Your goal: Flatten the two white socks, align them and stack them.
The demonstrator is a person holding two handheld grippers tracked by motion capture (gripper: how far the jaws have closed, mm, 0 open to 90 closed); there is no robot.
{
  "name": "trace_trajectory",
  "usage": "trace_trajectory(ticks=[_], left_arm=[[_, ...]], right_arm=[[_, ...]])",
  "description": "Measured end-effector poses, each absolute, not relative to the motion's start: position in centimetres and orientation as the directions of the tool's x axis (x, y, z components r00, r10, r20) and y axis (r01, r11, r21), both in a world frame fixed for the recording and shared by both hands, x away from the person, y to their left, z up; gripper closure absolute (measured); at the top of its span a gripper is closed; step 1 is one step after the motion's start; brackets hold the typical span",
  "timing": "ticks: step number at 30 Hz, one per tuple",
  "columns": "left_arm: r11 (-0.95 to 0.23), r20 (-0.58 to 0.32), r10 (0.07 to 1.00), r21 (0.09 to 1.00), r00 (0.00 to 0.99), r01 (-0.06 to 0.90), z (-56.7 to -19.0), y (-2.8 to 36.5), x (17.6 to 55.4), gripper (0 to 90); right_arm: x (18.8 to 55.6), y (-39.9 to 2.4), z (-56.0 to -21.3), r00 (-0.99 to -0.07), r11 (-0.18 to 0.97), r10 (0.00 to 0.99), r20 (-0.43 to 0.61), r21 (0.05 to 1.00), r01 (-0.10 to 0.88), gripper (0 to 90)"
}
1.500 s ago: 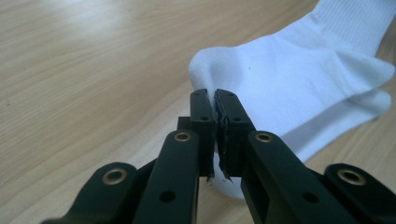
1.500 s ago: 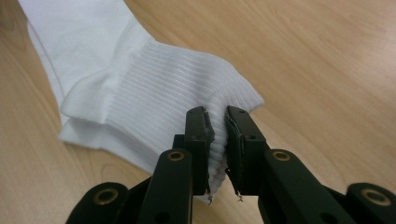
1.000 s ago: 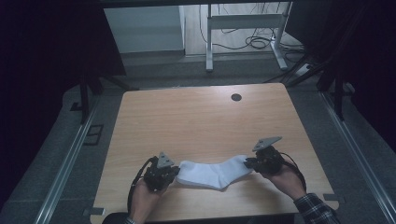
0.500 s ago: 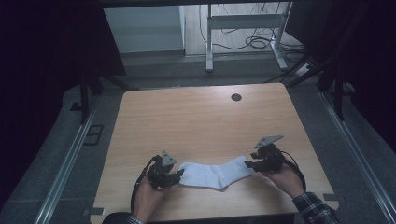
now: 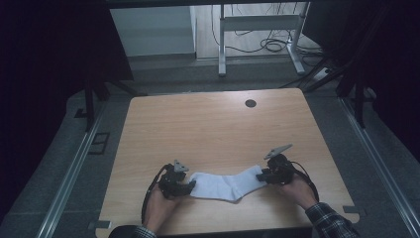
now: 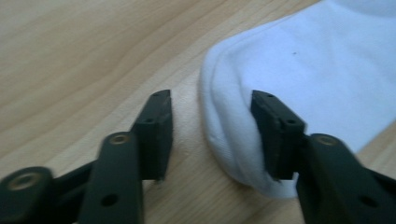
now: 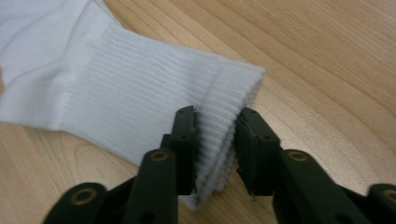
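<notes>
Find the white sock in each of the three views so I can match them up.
High view: the white sock lies flat near the table's front edge, between the two hands.
Left gripper view: its rounded toe end is at upper right, beside the right-hand jaw.
Right gripper view: its ribbed cuff runs from upper left down between the jaws.
Shared landmark: the light wooden tabletop.

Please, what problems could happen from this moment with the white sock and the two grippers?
1. The left gripper stands open, and its jaws have just closed a little. Only the toe edge of the white sock lies between them, so a grip there may slip off.
2. The right gripper, whose jaws have just been closing, pinches a bunched corner of the ribbed cuff. Pulling could stretch the cuff or let it slide out.
</notes>
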State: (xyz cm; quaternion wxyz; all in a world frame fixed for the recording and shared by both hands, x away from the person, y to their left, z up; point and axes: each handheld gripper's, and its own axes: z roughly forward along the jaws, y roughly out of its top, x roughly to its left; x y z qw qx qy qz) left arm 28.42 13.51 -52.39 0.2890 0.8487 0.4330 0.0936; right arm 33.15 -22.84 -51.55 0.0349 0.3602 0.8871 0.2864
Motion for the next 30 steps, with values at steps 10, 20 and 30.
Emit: trace_trajectory(ticks=[10,20,30], left_arm=[[-0.478,-0.097,0.768,0.570,0.633,0.668,-52.0,12.5,29.0,80.7],[-0.492,-0.017,0.770,0.621,0.638,0.610,-50.8,12.0,30.1,81.1],[-0.468,0.012,0.781,0.674,0.624,0.572,-50.0,11.9,32.7,81.1]], right_arm=[[33.0,-22.7,-51.2,-0.744,0.584,0.656,0.124,0.541,0.605,75.5],[33.7,-23.8,-49.8,-0.719,0.532,0.686,0.109,0.600,0.598,77.2],[35.3,-23.6,-48.9,-0.694,0.496,0.716,0.076,0.645,0.582,77.6]])
